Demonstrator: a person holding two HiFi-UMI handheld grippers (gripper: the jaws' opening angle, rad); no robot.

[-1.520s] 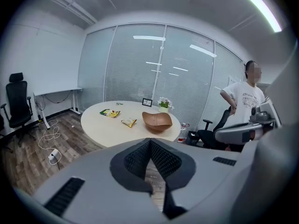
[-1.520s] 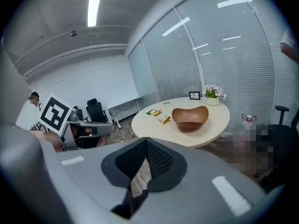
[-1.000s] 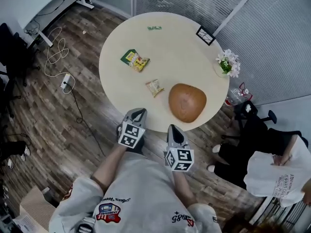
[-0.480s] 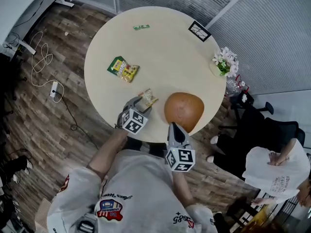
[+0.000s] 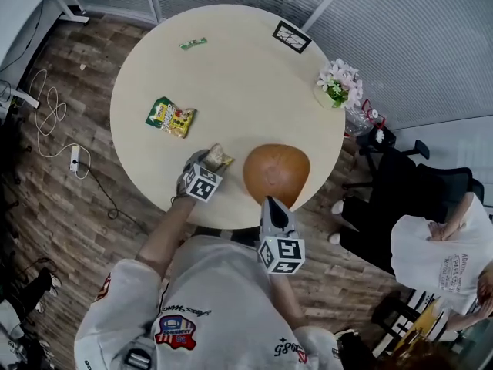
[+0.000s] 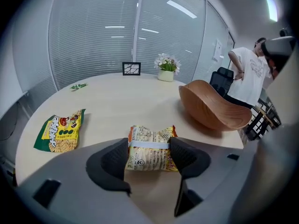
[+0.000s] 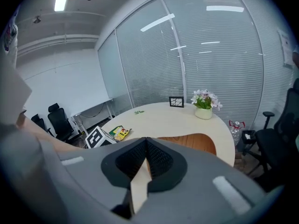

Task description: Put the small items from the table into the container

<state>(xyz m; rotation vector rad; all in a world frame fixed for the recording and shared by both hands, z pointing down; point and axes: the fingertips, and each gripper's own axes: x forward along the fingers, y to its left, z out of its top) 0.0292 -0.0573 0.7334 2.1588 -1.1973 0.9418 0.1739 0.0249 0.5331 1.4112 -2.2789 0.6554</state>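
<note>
A small yellow snack packet [image 5: 216, 157] [image 6: 150, 148] lies flat on the round table [image 5: 246, 91] near its front edge. My left gripper [image 5: 203, 162] [image 6: 148, 158] is low over it, its jaws opening, one pad on each side of the packet. The brown wooden bowl [image 5: 276, 173] [image 6: 212, 108] [image 7: 196, 141] stands just right of it. My right gripper [image 5: 275, 206] [image 7: 145, 160] hovers shut and holding nothing at the bowl's near rim. A green-and-yellow packet [image 5: 171, 117] [image 6: 58, 132] [image 7: 120, 133] and a small green item [image 5: 193, 43] [image 6: 78, 86] lie farther off.
A flower pot [image 5: 337, 83] [image 6: 166, 71] and a framed marker card [image 5: 291, 37] [image 6: 131, 68] stand at the table's far edge. Right of the table a person in a white shirt [image 5: 443, 257] [image 6: 250, 78] stands beside black office chairs [image 5: 393, 183].
My left gripper has gone from the table's near edge forward and down to the small packet, and its jaws have opened around it. The right gripper has moved up to the bowl's rim.
</note>
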